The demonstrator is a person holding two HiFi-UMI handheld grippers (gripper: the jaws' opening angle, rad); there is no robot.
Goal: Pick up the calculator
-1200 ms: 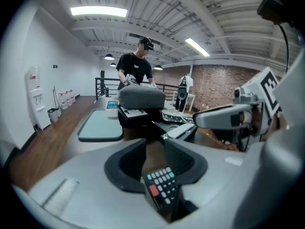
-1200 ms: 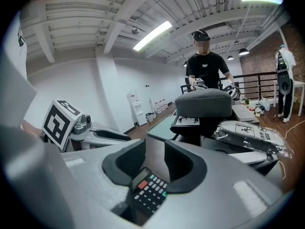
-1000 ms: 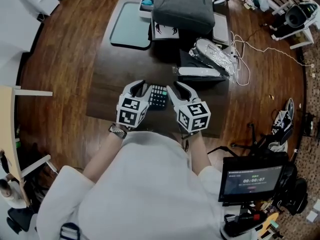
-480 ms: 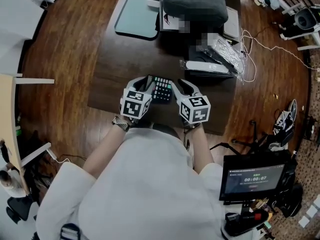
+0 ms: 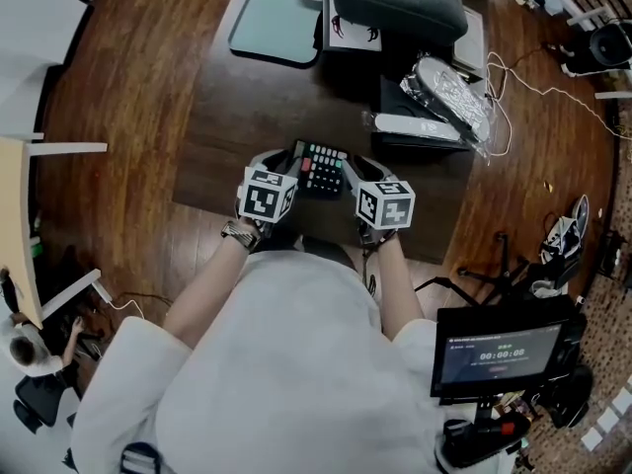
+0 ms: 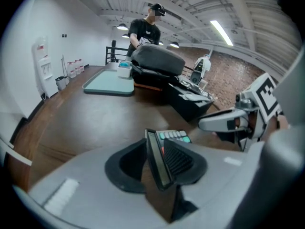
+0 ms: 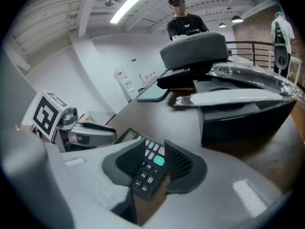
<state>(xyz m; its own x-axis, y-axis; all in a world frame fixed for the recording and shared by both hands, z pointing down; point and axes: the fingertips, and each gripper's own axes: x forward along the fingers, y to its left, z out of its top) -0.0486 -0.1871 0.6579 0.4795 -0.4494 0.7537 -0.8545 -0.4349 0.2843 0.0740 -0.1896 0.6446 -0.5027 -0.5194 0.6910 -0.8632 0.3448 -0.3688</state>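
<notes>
Just above the dark table [image 5: 247, 117], near its front edge, the calculator [image 5: 322, 169] is held tilted. It is judged light, stiff and smooth-cased, best taken by its side edges. One edge is pinched by the left tool [image 6: 157, 163], the opposite keypad corner by the right tool [image 7: 152, 165]. Both tools are angled inward, close before the person [image 5: 286, 363].

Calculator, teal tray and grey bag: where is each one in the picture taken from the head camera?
calculator [image 5: 322, 168], head view, on its keypad.
teal tray [image 5: 275, 23], head view, on its bare flat base.
grey bag [image 5: 400, 3], head view, on its top panel.
</notes>
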